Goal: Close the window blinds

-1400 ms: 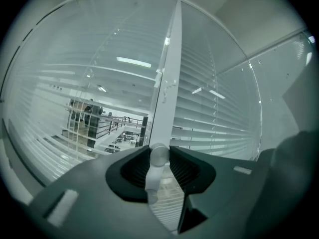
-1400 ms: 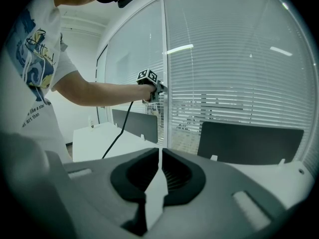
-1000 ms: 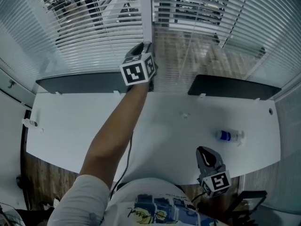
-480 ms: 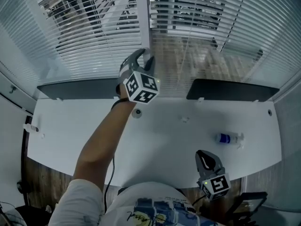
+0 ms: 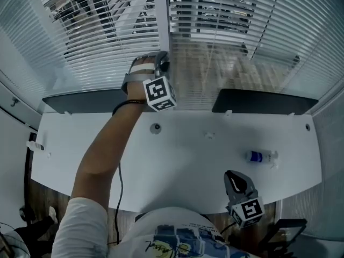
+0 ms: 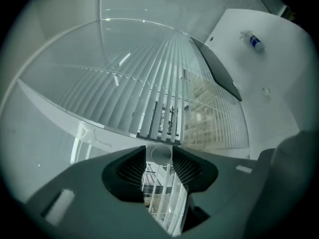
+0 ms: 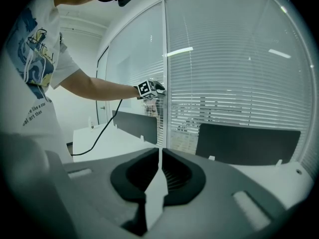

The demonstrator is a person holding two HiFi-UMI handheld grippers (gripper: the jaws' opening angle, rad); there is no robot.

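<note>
White desk (image 5: 177, 163) beside blinds (image 5: 107, 44); partitions (image 5: 263, 101); bottle (image 5: 262, 156)

The left arm (image 5: 102, 149) is stretched forward and bare to the short sleeve. Its left tool (image 6: 159, 153) points almost level. The jaws have just been closing a little, yet they stand apart, with a pale rod (image 6: 160, 154) between them. The right tool (image 7: 159, 156) is held low by the body, its jaws together and empty.
</note>
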